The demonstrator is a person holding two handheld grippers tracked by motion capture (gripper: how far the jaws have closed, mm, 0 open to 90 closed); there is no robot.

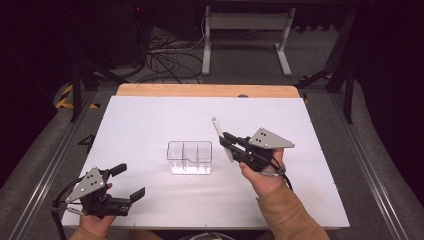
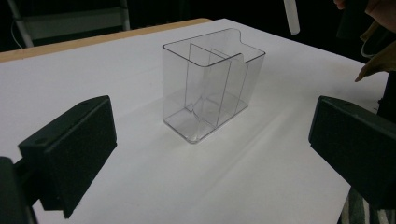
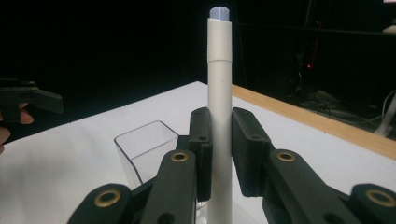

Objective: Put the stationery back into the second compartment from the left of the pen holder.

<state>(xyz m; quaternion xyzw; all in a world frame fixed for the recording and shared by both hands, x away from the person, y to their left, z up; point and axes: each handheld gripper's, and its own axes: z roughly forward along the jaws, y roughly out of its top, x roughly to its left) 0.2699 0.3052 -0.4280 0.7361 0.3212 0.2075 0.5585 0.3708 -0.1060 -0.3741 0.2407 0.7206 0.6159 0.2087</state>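
Right gripper (image 3: 219, 154) clamped on white marker (image 3: 219, 93) at mid-barrel, held upright above the table just right of the clear divided organizer (image 1: 189, 157). Probably light, stiff, smooth, apt to slip; best gripped mid-barrel. Left gripper (image 1: 124, 182) gaping wide, empty.

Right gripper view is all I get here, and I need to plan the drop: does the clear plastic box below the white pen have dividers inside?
Observer: Yes. The clear plastic box has upright partitions that split it into compartments, and all look empty.
Operator: Where is the left gripper?
Observer: The left gripper sits near the table's front left corner, jaws wide open, holding nothing.
Operator: Is the pen over the box yet?
Observer: No. From the high view, the white cylindrical pen, clamped in the right gripper, is to the right of the box, not above it.
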